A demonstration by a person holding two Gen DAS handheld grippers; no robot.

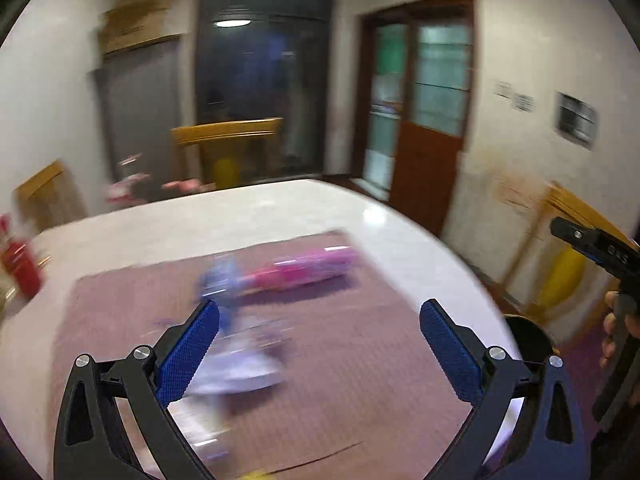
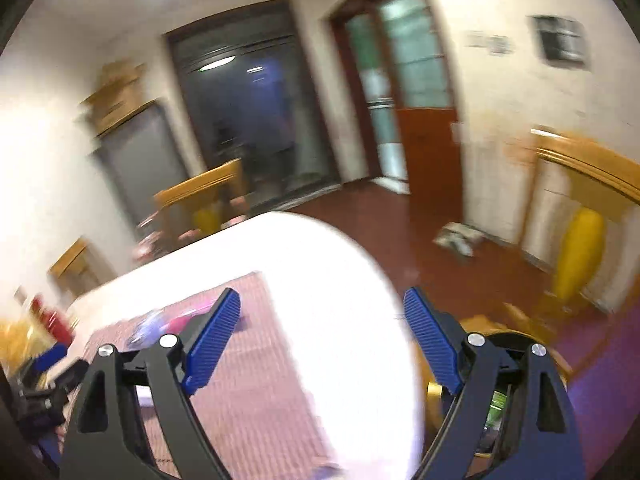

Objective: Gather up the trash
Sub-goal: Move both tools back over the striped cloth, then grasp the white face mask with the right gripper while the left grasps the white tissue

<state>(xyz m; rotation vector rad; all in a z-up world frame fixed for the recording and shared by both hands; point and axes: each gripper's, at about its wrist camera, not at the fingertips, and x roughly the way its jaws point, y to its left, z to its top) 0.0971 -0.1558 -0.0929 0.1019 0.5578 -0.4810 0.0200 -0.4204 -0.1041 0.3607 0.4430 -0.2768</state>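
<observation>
**Both claws wide open over the mat, nothing gripped**

Your left claw (image 1: pixel 319 322) is spread wide and empty above the reddish mat (image 1: pixel 360 360). A pale crumpled wrapper (image 1: pixel 244 368) lies on the mat just inside your left finger (image 1: pixel 190 354), low in the gap. Beyond it, near the fingertips, sits a blurred blue scrap (image 1: pixel 218 276), and touching or just beside that a pink packet (image 1: pixel 308 270), farther out and left of centre. The packet's long axis runs across your view, its far end tilted slightly up to the right.

Your right claw (image 2: pixel 322 306) is also open and holds nothing. It hovers over the white table (image 2: pixel 340 300) edge, with its right finger (image 2: pixel 430 340) out over the floor. The pink packet (image 2: pixel 188 320) and blue scrap (image 2: pixel 150 326) lie left of its left finger. Your hand (image 1: pixel 618 332) grips the right claw's handle at the left view's right edge. Motion blur hides finer detail.
</observation>
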